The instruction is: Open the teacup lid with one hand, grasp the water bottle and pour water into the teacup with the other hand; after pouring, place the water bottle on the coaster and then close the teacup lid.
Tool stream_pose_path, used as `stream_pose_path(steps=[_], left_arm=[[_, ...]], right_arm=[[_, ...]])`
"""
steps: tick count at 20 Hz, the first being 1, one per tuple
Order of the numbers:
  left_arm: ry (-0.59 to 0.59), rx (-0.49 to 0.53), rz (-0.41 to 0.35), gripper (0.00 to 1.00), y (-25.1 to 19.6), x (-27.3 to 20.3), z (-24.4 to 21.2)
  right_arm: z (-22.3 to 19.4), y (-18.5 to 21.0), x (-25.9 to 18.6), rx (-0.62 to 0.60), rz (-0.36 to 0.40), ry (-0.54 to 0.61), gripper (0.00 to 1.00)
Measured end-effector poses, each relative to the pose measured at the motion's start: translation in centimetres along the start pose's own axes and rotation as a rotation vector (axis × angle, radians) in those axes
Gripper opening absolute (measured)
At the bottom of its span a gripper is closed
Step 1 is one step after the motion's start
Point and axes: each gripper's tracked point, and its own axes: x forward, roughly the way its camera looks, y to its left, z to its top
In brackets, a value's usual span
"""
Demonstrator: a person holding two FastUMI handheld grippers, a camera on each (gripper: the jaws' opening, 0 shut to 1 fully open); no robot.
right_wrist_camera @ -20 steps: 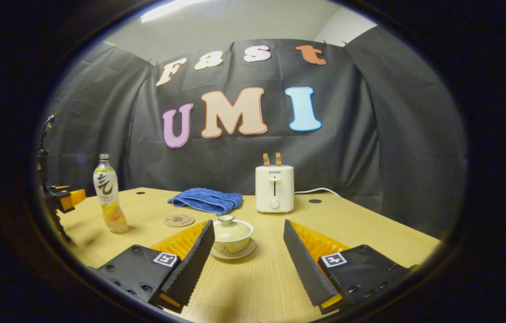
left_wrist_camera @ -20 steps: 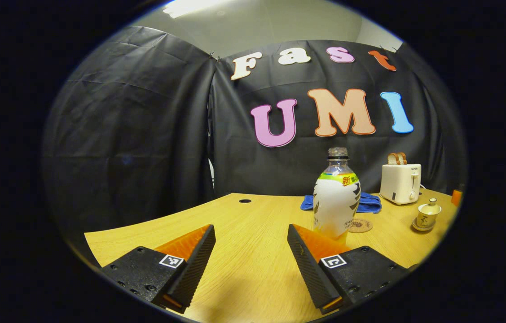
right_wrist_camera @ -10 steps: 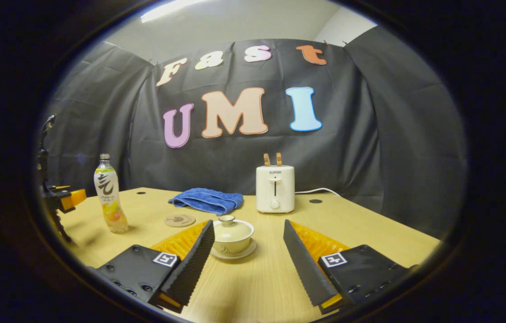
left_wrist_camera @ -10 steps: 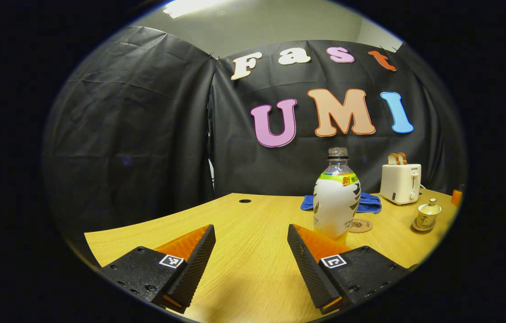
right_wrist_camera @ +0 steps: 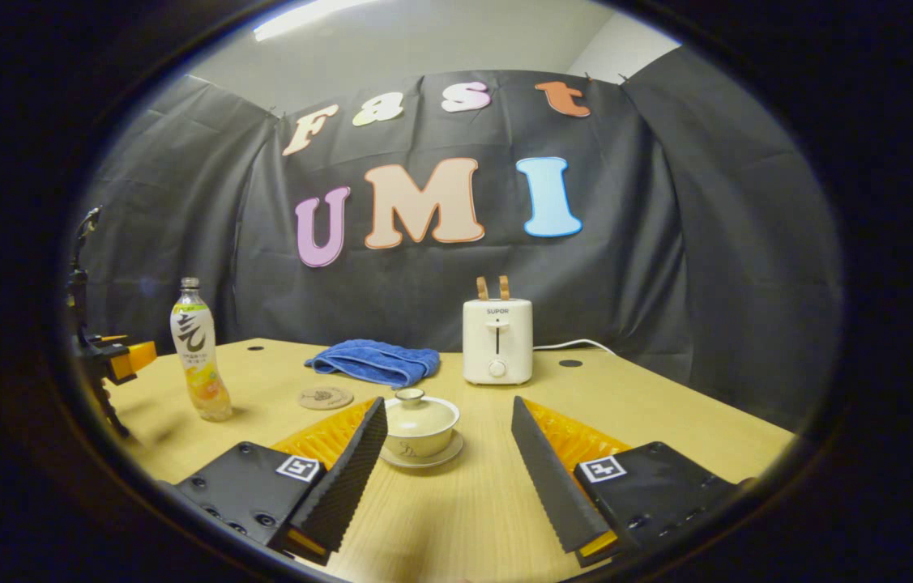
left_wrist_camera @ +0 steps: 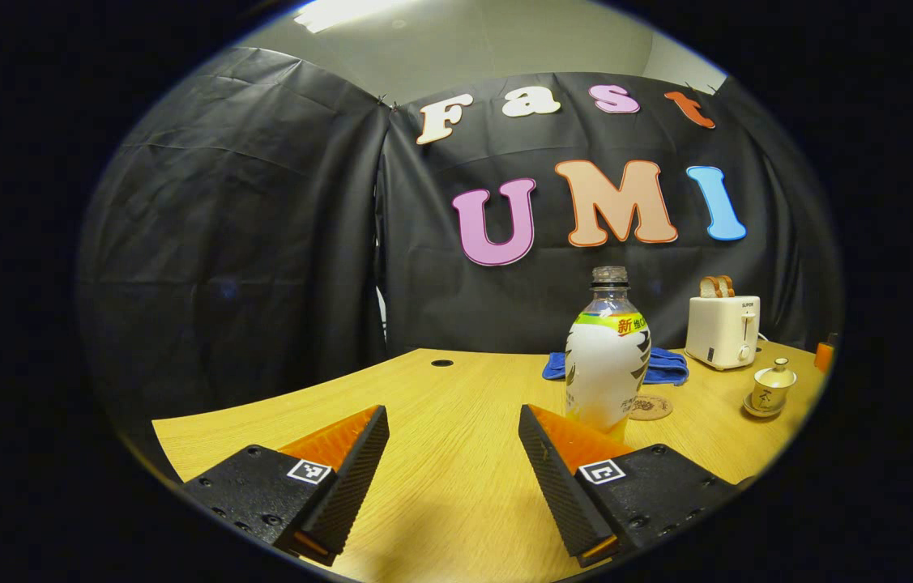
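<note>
The uncapped water bottle (left_wrist_camera: 607, 360) stands upright on the wooden table, just beyond the right finger of my open left gripper (left_wrist_camera: 453, 421). Past it lie the round coaster (left_wrist_camera: 650, 406) and the lidded teacup (left_wrist_camera: 772, 388) on its saucer. In the right gripper view the same teacup (right_wrist_camera: 419, 427), lid on, sits a little ahead of my open right gripper (right_wrist_camera: 448, 413), close to its left finger. The coaster (right_wrist_camera: 324, 397) lies left of the cup, the bottle (right_wrist_camera: 197, 360) farther left, and the left gripper (right_wrist_camera: 112, 356) shows at the left edge.
A blue towel (right_wrist_camera: 371, 362) lies folded at the back of the table (right_wrist_camera: 667, 405). A white toaster (right_wrist_camera: 496, 340) with two slices of bread stands beside it, its cord trailing right. Two cable holes mark the tabletop.
</note>
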Motion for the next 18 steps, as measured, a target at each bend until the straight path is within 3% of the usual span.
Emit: stream_pose_path(steps=[4, 10, 18], left_arm=[[0.0, 0.0, 0.0, 0.94, 0.0, 0.0, 0.0], [-0.001, 0.0, 0.0, 0.94, 0.0, -0.1, 0.0], [0.0, -0.001, -0.002, 0.94, -0.1, -0.1, 0.0]], right_arm=[[0.0, 0.2, 0.0, 0.001, 0.01, 0.003, 1.0], [-0.3, 2.1, 1.1, 0.002, 0.099, 0.014, 1.0], [-1.6, 4.0, 5.8, -0.005, 0.16, 0.095, 0.99]])
